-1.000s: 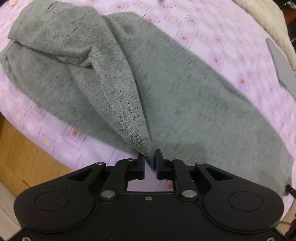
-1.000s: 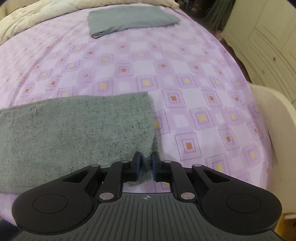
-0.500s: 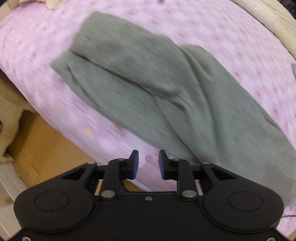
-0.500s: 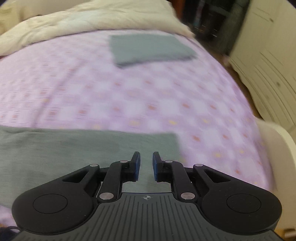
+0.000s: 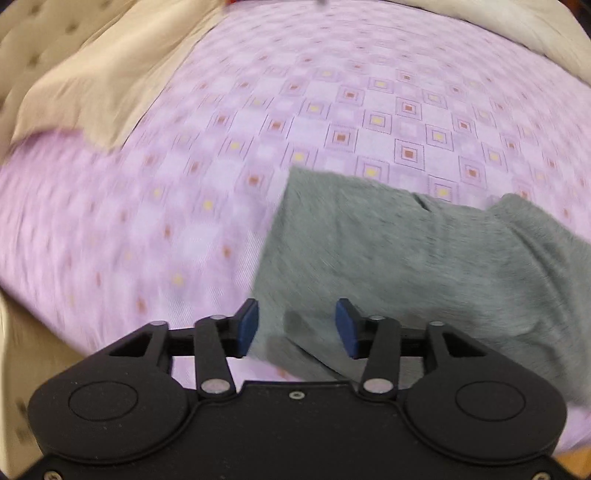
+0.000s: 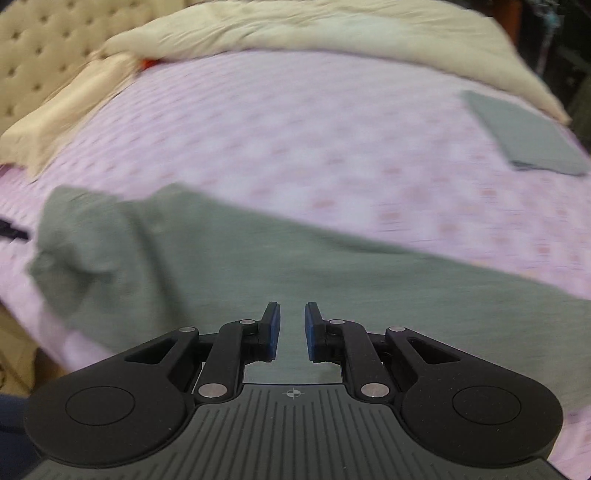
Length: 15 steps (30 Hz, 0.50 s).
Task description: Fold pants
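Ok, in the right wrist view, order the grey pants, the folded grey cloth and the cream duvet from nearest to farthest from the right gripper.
From the right gripper:
1. Grey pants, spread right under and ahead of the fingertips.
2. Folded grey cloth, far right on the purple sheet.
3. Cream duvet, bunched along the far edge of the bed.

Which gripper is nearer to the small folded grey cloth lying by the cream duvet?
Right. The folded grey cloth lies far ahead and right of the right gripper; the left gripper, jaws opening, sits over the pants' opposite end.
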{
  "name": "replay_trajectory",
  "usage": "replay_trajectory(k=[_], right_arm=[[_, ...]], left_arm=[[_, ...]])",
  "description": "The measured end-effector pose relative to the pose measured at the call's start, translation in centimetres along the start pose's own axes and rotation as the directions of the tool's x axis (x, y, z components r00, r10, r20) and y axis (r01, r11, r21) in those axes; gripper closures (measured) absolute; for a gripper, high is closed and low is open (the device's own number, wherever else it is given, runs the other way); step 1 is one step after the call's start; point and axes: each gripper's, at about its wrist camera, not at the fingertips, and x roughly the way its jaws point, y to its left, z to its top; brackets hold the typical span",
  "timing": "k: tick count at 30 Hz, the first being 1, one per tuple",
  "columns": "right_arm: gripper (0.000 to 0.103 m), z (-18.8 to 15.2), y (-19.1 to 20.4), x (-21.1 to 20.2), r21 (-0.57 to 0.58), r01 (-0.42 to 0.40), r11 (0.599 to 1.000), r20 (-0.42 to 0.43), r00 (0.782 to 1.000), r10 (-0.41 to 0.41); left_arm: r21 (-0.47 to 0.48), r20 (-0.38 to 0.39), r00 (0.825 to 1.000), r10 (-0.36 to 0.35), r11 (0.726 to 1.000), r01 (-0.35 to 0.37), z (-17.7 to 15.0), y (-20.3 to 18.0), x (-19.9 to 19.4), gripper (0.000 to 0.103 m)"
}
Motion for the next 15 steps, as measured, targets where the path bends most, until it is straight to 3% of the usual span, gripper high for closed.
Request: replay_trajectory(k=[5, 11, 13, 14, 15], right_arm=[[0.089, 0.4, 7.6, 1.5, -0.022, -0.041, 0.999, -0.022, 0.999, 0.040], [0.089, 0.5, 11.6, 2.2, -0.033, -0.047, 0.998, -0.048, 0.998, 0.045], [0.089, 0.4, 12.3, 2.5, -0.036, -0.046, 0.998, -0.059, 0.997, 0.044], [0.089, 0.3, 12.8, 2.6, -0.042, -0.043, 0.998, -0.063, 0.997, 0.040], [0.089, 0.3, 13.0, 2.7, -0.049, -0.039, 0.998, -0.067, 0.997, 0.036]], left_arm=[[0.164, -0.046, 0.995, -0.088, 0.982, 0.094, 1.5, 1.0, 2.6, 0.047], [0.247, -0.139, 0.974, -0.177, 0.947, 0.207, 2.3, -0.3, 5.9, 0.047], [0.239, -0.160, 0.964, -0.213, 0.939, 0.247, 2.5, -1.0, 6.4, 0.071], [0.224, -0.164, 0.955, -0.246, 0.934, 0.279, 2.6, -1.1, 6.4, 0.098], [0.205, -0.163, 0.952, -0.260, 0.935, 0.291, 3.0, -1.1, 6.2, 0.098]])
